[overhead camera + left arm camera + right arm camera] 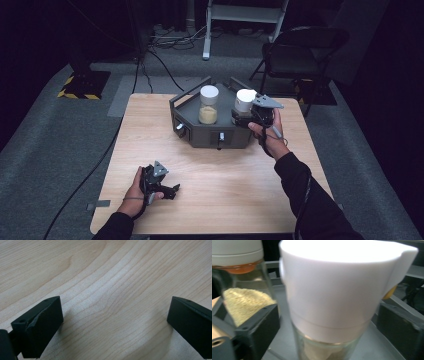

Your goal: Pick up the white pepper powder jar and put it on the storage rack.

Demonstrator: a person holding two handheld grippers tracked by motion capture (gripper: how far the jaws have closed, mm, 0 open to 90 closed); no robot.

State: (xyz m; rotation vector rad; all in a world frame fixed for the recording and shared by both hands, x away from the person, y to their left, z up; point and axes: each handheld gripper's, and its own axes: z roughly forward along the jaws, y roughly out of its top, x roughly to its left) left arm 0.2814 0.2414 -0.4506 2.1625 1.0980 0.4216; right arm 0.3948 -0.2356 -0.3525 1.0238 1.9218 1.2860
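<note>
A dark grey tray (200, 134) stands at the far middle of the wooden table (215, 175). Two glass jars with white lids stand in it, both holding tan powder. The left jar (208, 105) stands free. Around the right jar (244, 100) sits my right gripper (241, 118), held by a hand from the right. In the right gripper view the white-lidded jar (332, 300) rises between the jaws with a gap at each side, so my right gripper (325, 315) is open; the other jar (242, 282) is behind on the left. My left gripper (172, 190) rests open near the table's front left, with bare wood between its jaws (115, 312).
Small knobs (220, 136) stick out of the tray's front wall. A black folding chair (300, 55) stands behind the table on the right. A white stand (240, 20) and cables (165, 45) lie on the grey floor beyond, and another cable runs past the table's left edge.
</note>
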